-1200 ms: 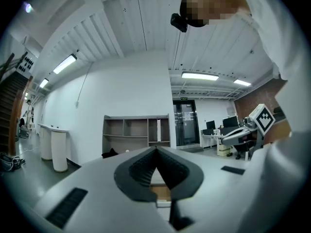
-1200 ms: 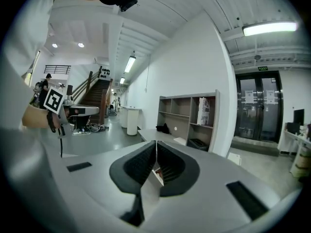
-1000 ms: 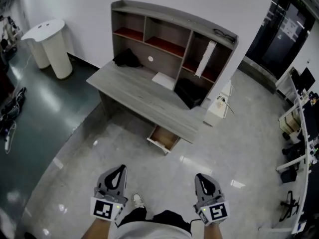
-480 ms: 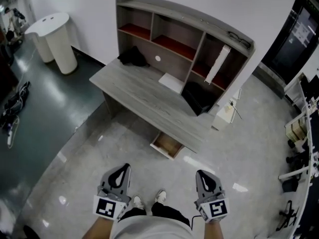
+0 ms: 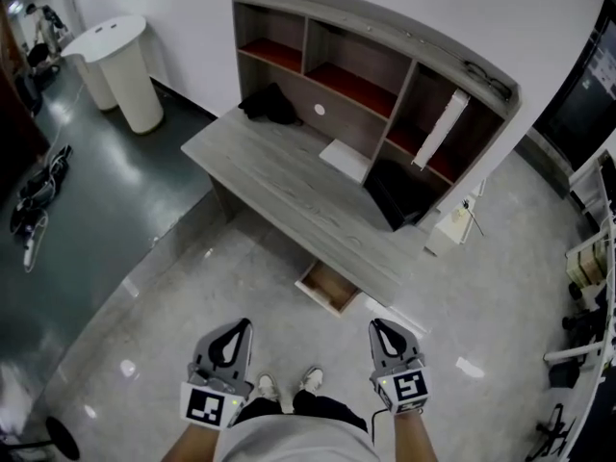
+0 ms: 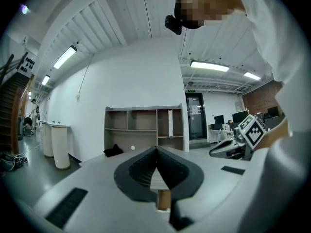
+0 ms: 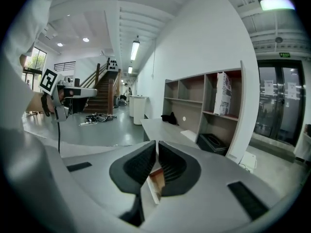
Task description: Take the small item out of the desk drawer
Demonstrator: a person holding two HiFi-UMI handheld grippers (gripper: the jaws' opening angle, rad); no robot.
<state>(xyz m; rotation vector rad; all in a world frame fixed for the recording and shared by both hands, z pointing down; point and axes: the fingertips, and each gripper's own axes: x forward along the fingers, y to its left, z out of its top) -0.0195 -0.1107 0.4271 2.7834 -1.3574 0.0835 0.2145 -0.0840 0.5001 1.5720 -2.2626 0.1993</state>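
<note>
Since my left tongs [image 5: 234,333], at the lower left of the head view, are closed with nothing between them, they must open before any grasp. Above them, mid-frame, stands the grey wood-grain counter with its shelved hutch [image 5: 279,186], and under its front edge the small light-wood drawer [image 5: 328,288] is pulled out. The small item should lie inside, but I cannot make it out from here. I expect it to be light, perhaps slippery, and best pinched across its narrowest sides. My right tongs [image 5: 383,333], lower right, are likewise closed and empty.
</note>
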